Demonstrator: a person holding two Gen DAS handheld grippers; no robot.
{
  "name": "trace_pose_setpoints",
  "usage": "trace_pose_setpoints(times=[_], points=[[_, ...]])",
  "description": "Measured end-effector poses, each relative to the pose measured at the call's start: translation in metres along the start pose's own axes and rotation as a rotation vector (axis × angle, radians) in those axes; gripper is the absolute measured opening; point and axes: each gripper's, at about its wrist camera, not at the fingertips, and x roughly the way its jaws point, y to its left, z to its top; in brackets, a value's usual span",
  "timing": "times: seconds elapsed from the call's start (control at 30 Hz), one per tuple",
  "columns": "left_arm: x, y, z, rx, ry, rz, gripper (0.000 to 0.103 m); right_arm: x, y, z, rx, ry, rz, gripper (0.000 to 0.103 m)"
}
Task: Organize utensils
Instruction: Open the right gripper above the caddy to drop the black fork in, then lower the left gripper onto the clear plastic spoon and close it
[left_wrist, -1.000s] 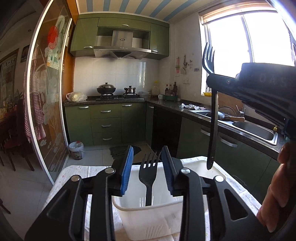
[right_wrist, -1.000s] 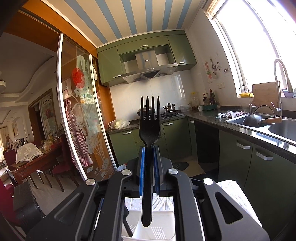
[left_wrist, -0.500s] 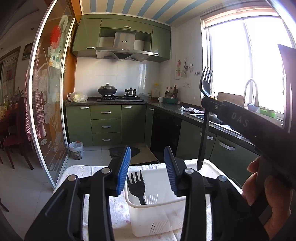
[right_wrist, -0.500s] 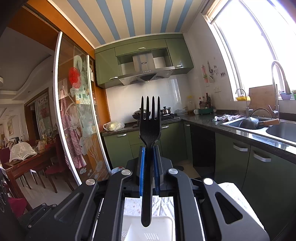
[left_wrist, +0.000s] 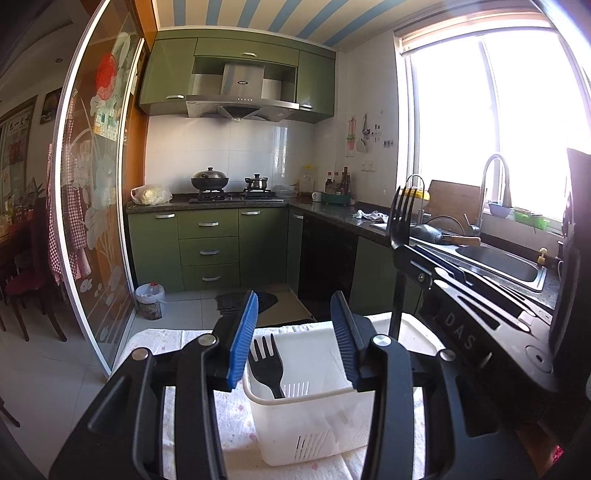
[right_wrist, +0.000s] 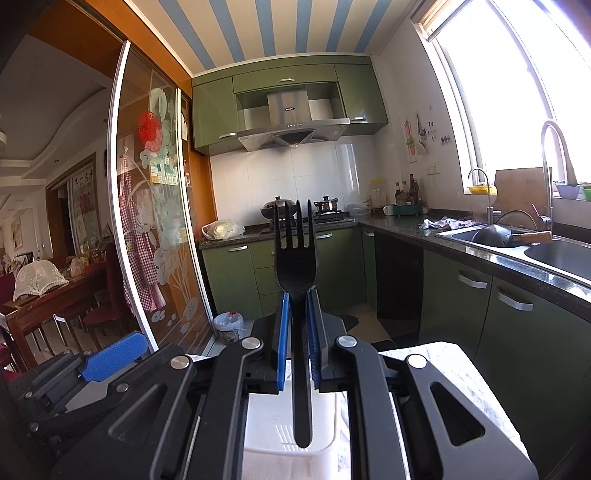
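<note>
Between the right gripper's (right_wrist: 295, 332) closed fingers, a fork (right_wrist: 295, 258) stands tines-up above the basket (left_wrist: 314, 402); keep it vertical while lowering. Left gripper (left_wrist: 291, 339) is opening, empty, another fork (left_wrist: 266, 365) beyond.

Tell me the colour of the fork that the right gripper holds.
Black, seen best in the right wrist view: the fork stands upright in the right gripper.
</note>
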Motion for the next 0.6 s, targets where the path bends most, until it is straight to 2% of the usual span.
trace_pose_setpoints(times=[0.1, 0.17, 0.23, 0.37, 0.47, 0.6], points=[[-0.003, -0.002, 0.0, 0.002, -0.001, 0.005, 0.04, -0.004, -0.003, -0.004, 0.004, 0.004, 0.002, 0.025], [-0.006, -0.004, 0.001, 0.008, -0.004, 0.009, 0.043, -0.01, -0.004, -0.003, 0.013, 0.002, 0.012, 0.027], [-0.011, -0.004, 0.002, 0.007, -0.011, 0.013, 0.049, -0.021, -0.006, 0.001, 0.023, -0.015, 0.018, 0.03], [-0.027, -0.006, 0.006, 0.015, -0.024, 0.013, 0.052, -0.052, -0.012, 0.008, 0.046, -0.045, 0.024, 0.038], [-0.041, -0.008, 0.009, 0.03, -0.023, 0.014, 0.053, -0.077, -0.018, 0.007, 0.061, -0.043, 0.025, 0.039], [-0.062, -0.005, 0.006, 0.048, -0.001, 0.023, 0.059, -0.108, -0.033, -0.002, 0.088, -0.023, 0.022, 0.041]])
